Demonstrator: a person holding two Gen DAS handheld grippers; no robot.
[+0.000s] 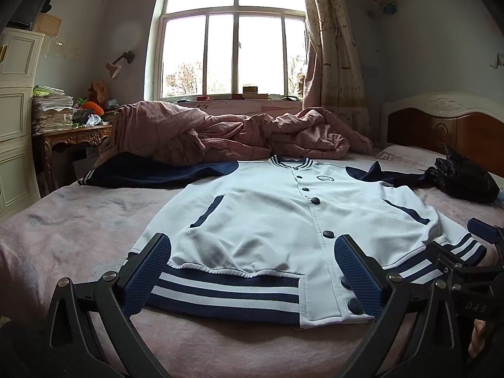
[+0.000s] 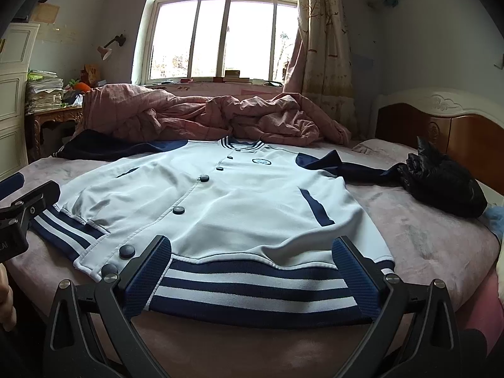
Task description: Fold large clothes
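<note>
A white baseball jacket [image 1: 267, 214] with navy sleeves, dark snap buttons and a navy-and-white striped hem lies flat, front up, on the pink bed; it also shows in the right wrist view [image 2: 245, 204]. My left gripper [image 1: 252, 252] is open, its blue pads either side of the left half of the hem [image 1: 226, 293], just above it. My right gripper [image 2: 252, 252] is open over the right half of the hem [image 2: 255, 286]. Each gripper shows at the edge of the other's view. Both sleeves spread outwards.
A rumpled pink quilt [image 1: 220, 132] lies behind the jacket's collar. A black bundle [image 2: 441, 182] sits on the bed [image 1: 78, 220] at the right by the wooden headboard [image 2: 441, 126]. A cluttered desk [image 1: 72, 132] and white drawers stand at the left.
</note>
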